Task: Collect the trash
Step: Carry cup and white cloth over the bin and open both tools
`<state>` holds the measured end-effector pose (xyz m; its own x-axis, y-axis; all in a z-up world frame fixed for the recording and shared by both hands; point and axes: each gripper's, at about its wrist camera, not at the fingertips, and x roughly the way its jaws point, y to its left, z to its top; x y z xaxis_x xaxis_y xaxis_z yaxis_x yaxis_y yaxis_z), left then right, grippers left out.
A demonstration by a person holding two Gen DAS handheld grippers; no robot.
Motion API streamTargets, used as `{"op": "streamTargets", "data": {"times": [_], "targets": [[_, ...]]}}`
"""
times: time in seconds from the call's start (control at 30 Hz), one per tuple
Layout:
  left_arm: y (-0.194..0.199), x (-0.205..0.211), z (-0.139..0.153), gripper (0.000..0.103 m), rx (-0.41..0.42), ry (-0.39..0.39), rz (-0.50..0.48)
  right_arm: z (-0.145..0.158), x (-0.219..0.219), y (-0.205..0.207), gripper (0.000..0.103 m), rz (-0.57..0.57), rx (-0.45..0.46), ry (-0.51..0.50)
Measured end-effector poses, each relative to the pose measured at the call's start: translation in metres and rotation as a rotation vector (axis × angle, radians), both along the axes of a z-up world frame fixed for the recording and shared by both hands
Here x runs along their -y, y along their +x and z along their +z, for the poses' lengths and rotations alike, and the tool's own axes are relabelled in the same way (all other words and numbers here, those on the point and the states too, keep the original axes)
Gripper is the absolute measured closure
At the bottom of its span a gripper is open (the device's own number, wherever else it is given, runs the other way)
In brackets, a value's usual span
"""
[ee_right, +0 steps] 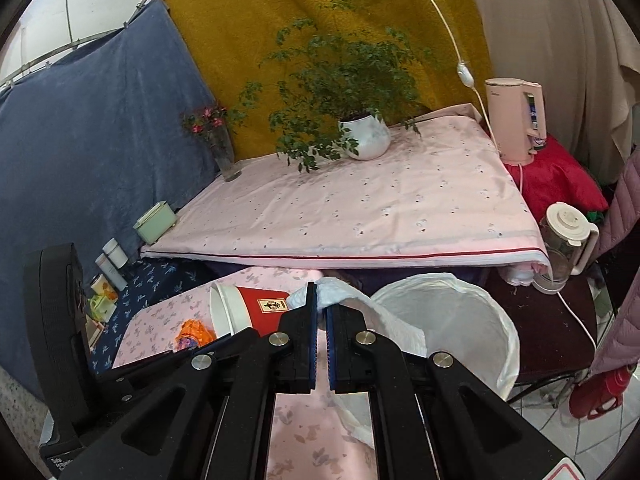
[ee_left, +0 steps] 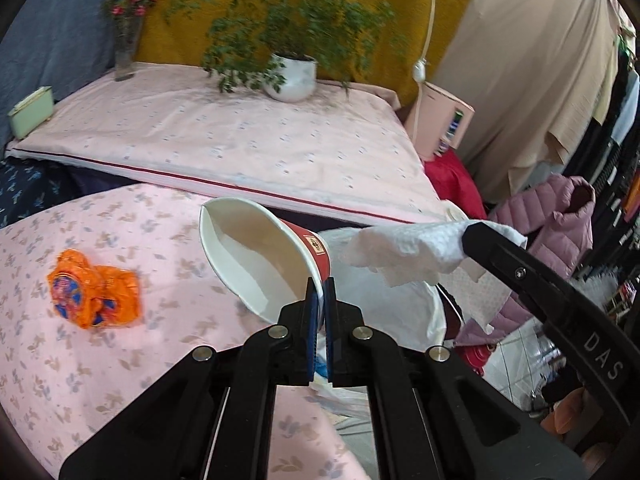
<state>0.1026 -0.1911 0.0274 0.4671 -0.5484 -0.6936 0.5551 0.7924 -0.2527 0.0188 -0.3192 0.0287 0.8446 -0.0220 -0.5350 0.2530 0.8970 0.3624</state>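
Note:
My left gripper (ee_left: 320,284) is shut on the rim of a red and white paper cup (ee_left: 256,256), held tilted above the pink table; the cup also shows in the right wrist view (ee_right: 248,310). My right gripper (ee_right: 321,300) is shut on a crumpled white paper towel (ee_right: 376,316), also seen in the left wrist view (ee_left: 408,252), held beside the cup and over the near rim of a bin lined with a white bag (ee_right: 480,320). A crumpled orange wrapper (ee_left: 94,290) lies on the pink table (ee_left: 60,360) to the left.
A higher table with a pink cloth (ee_right: 360,216) carries a potted plant (ee_right: 366,136), a flower vase (ee_right: 224,152) and a green box (ee_right: 155,222). A pink kettle (ee_right: 516,120), a clear jug (ee_right: 566,240) and clothes stand at the right.

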Motion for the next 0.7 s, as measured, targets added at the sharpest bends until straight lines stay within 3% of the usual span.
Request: {"op": "streamTargets", "data": {"times": [0.23,0.27,0.33,0.4,0.57,0.7], "targets": [[-0.006,0.033,-0.017,0.097,-0.05,0.007,-0.063,-0.01,0.03,-0.014,0.099,-0.055,-0.021,0.009],[-0.007,0.036,-0.019,0.094,-0.048,0.013,-0.065,-0.012,0.033,-0.015,0.099,-0.06,-0.023,0.011],[-0.007,0.038,-0.021,0.062,-0.04,0.027,-0.046,-0.014,0.038,-0.015,0.099,-0.068,-0.028,0.014],[-0.005,0.034,-0.021,0.052,-0.02,0.027,-0.016,-0.016,0.038,-0.013,0.099,-0.069,-0.033,0.014],[0.002,0.025,-0.023,0.05,-0.003,0.055,0.02,-0.021,0.034,-0.003,0.095,-0.057,-0.049,0.012],[0.005,0.013,-0.021,0.042,0.018,0.067,0.058,-0.022,0.026,0.004,0.093,-0.045,-0.053,0.007]]}}
